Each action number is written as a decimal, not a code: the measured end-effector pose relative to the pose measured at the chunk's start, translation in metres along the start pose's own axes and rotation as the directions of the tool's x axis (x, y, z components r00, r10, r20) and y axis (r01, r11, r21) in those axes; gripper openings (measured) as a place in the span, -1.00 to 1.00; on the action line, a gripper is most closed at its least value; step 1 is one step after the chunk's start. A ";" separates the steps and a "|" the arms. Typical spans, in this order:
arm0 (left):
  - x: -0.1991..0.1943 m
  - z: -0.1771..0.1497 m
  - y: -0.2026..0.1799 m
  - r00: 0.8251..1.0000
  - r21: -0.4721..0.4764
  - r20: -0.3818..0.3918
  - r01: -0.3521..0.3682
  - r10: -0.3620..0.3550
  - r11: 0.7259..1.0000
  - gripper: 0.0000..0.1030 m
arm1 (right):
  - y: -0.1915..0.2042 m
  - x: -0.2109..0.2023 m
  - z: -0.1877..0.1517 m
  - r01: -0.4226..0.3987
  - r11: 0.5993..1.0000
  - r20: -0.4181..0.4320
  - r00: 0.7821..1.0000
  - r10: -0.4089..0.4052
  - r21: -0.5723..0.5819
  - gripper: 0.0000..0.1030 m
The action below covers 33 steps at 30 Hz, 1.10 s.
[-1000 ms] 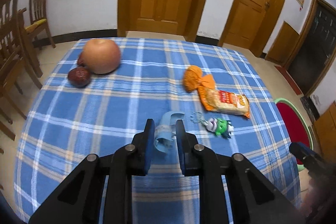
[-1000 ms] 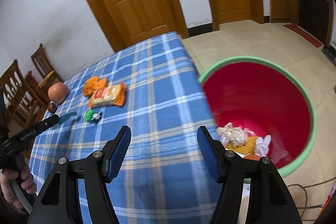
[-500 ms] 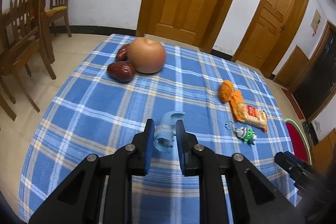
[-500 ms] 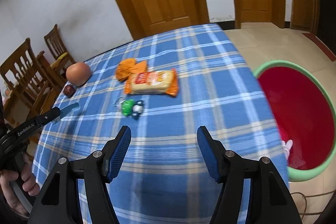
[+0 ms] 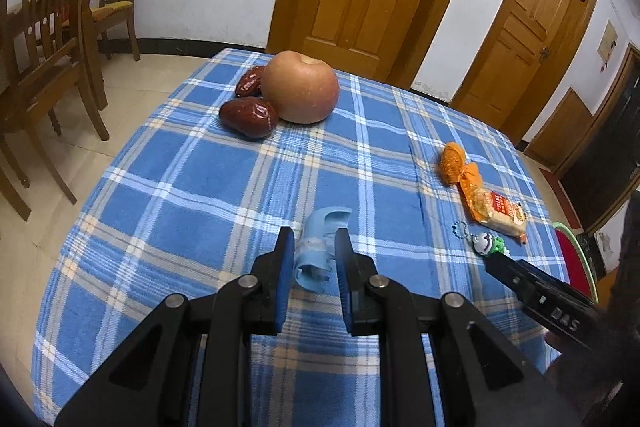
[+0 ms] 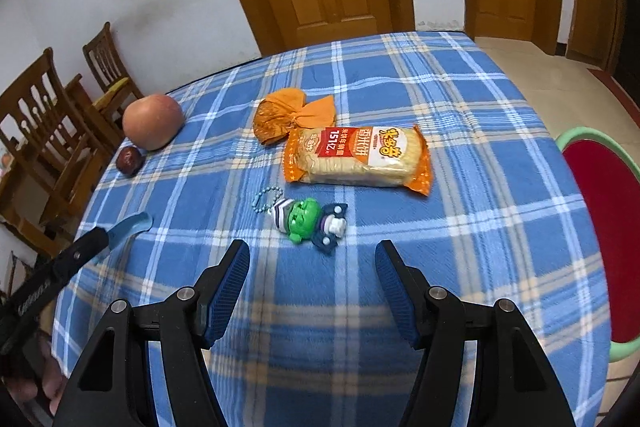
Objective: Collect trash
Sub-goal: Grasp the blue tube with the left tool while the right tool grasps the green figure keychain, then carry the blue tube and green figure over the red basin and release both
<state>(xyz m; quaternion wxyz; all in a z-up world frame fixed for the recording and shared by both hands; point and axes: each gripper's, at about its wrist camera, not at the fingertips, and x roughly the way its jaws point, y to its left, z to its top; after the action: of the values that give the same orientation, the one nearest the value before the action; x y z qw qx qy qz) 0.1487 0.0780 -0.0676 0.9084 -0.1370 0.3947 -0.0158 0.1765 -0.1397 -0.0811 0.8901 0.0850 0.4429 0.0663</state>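
Now that I've swung the right gripper (image 6: 312, 263) off the red bin (image 6: 600, 223) and back over the blue plaid table (image 6: 460, 83), its jaws stand about half open w/ nothing between them, hovering just short of the green keychain toy (image 6: 308, 223). A sec ago the bin filled this view; now it's only at the right edge. Beyond the toy lie the rice cracker pack (image 6: 360, 157) and the orange wrapper (image 6: 292, 115), touching each other, prob the next trash. My left gripper (image 5: 313, 259) is clamped nearly shut on a light blue plastic piece (image 5: 318, 251), same as before, though it has slid closer to the apple (image 5: 300, 87) and dates (image 5: 250, 113). That piece isn't binned yet
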 end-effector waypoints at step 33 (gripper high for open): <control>-0.036 -0.007 -0.045 0.992 0.026 0.016 0.125 -0.126 0.992 -0.62 | -0.015 -0.054 -0.021 -0.018 1.000 0.100 0.995 0.017 0.006 -0.14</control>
<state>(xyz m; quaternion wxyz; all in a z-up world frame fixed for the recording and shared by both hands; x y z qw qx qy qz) 0.1227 0.0383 -0.0350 0.9107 -0.1504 0.3771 -0.0766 0.1282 -0.1629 -0.0547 0.9101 0.0949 0.3975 0.0682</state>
